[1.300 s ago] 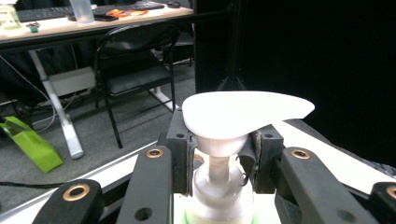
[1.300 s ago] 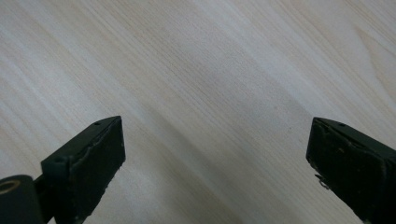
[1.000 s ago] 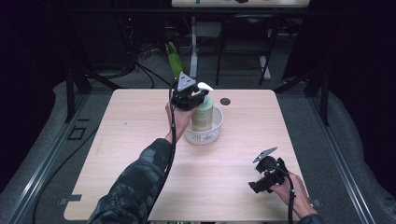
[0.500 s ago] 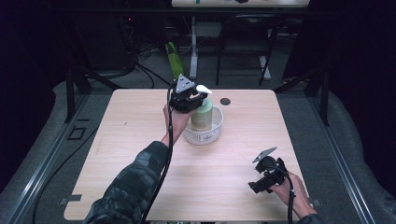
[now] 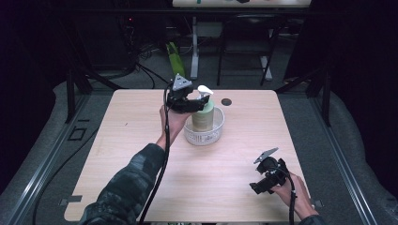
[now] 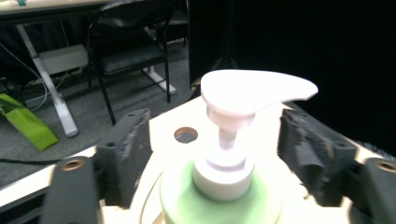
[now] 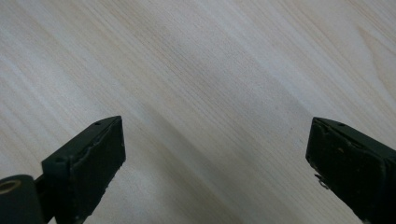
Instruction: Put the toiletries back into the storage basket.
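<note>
Right claw (image 5: 257, 186): resting at the near right of the tabletop (image 5: 141, 159), its jaws standing wide apart over bare wood and holding nothing; the hand behind it is being cut off by the bottom edge of the high view.

Clear bowl (image 5: 203, 134): sitting at mid-tabletop, its contents hard to make out.

Pump bottle (image 5: 203, 115): standing upright in the bowl, green body, white pump head; its base is hidden by the bowl wall.

Left claw (image 5: 194, 106): hovering at the bottle's left side, jaws spread on either side of the pump neck (image 6: 227, 140), not touching it.

Dark hole (image 5: 226, 101): lying far of the bowl.
</note>
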